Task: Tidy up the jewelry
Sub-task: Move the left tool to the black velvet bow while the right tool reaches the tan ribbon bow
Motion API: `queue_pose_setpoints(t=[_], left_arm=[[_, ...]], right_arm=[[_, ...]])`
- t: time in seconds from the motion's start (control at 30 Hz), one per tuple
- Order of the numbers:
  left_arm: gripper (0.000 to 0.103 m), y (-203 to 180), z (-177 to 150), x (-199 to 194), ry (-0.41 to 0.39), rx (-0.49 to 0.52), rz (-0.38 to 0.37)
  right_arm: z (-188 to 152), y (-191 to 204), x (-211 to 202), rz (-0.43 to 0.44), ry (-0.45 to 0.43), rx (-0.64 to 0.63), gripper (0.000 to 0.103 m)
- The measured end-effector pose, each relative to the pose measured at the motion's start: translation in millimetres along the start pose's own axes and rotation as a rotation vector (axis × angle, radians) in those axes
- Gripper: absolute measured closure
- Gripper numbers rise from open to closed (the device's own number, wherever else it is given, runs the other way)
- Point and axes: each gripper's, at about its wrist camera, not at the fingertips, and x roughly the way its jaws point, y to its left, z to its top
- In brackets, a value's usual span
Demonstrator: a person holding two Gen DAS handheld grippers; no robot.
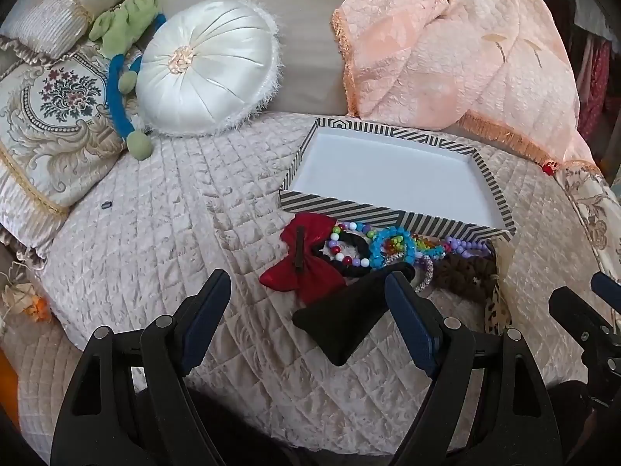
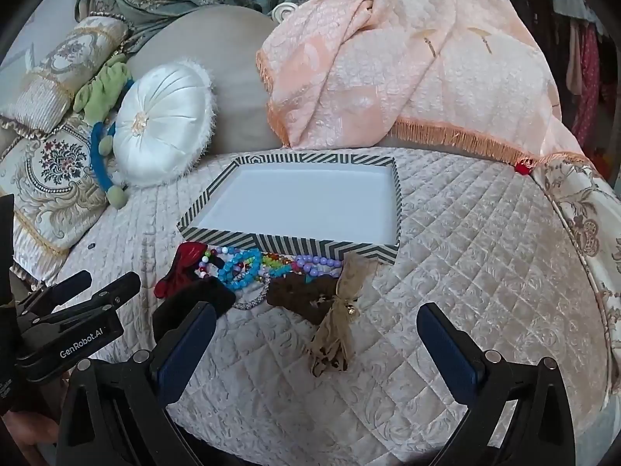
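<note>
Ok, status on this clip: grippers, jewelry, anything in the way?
Left gripper and right gripper open, holding nothing. Jewelry pile on quilt, in front of striped box. Box holds nothing. Black pouch between left jaws, ungripped.

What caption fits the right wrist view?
Open right gripper above quilted bed, facing empty striped box and jewelry pile.

In front of you the tray (image 2: 396,209) sits on the quilt (image 2: 465,272), with the pile of jewelry (image 2: 252,268) along its near edge. Behind the tray lies the blanket (image 2: 388,77); the round cushion (image 2: 159,139) stands to its left.
</note>
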Motion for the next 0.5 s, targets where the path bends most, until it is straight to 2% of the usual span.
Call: queue_pose_setpoints(t=[0.03, 0.3, 0.37, 0.5], left_arm=[[0.021, 0, 0, 1, 0.002, -0.003, -0.007], [0.021, 2, -4, 8, 0.03, -0.009, -0.065], [0.021, 4, -8, 11, 0.036, -0.005, -0.096], [0.021, 2, -15, 22, 0.073, 0.008, -0.15]], right_arm=[[2, -9, -3, 0.001, 0.002, 0.0, 0.0], [-7, -1, 11, -0.018, 0.01, 0.013, 0.0], [-6, -20, 6, -0.029, 0.006, 0.001, 0.0], [-18, -27, 16, -0.055, 0.042, -0.005, 0.0]])
